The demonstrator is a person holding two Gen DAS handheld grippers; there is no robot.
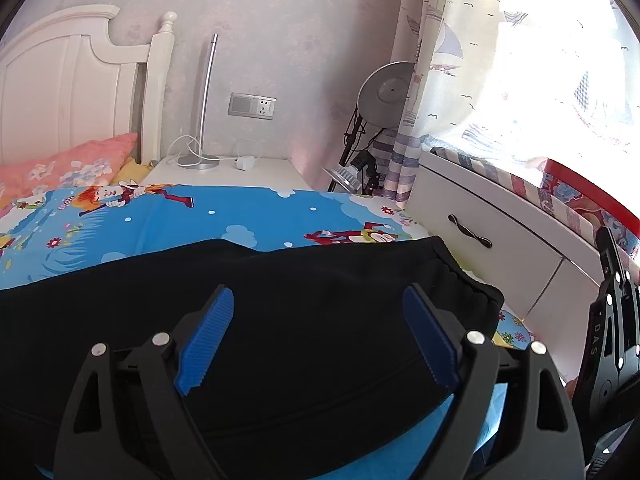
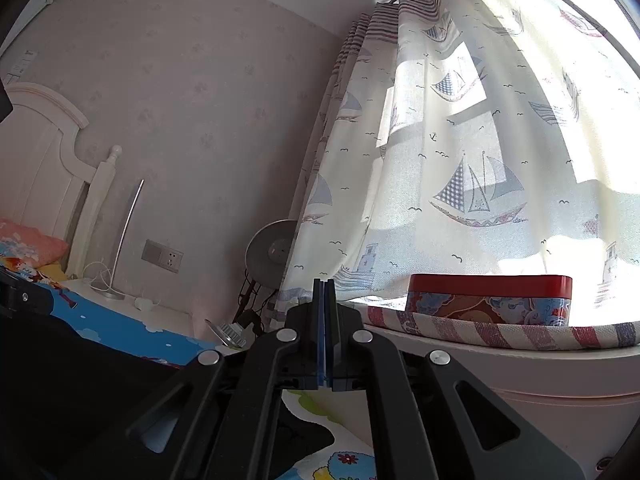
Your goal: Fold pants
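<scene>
I can read only the white letters "DAS", on the black body of the right gripper (image 1: 614, 320), to the right of my left gripper (image 1: 320, 328). Nothing else is legible.

A white headboard (image 1: 60, 80) stands against the pale wall (image 1: 280, 20). A thin silver lamp (image 1: 204, 120) sits on the white nightstand (image 1: 272, 172). Sun shines through the sailboat curtain (image 2: 460, 152).

Low bedside views, shared lamp (image 1: 205, 100) corner

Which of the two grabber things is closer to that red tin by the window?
Right. The right gripper is shut, raised and aimed toward the red tin. The left gripper hangs open over the black pants, farther from it.
</scene>
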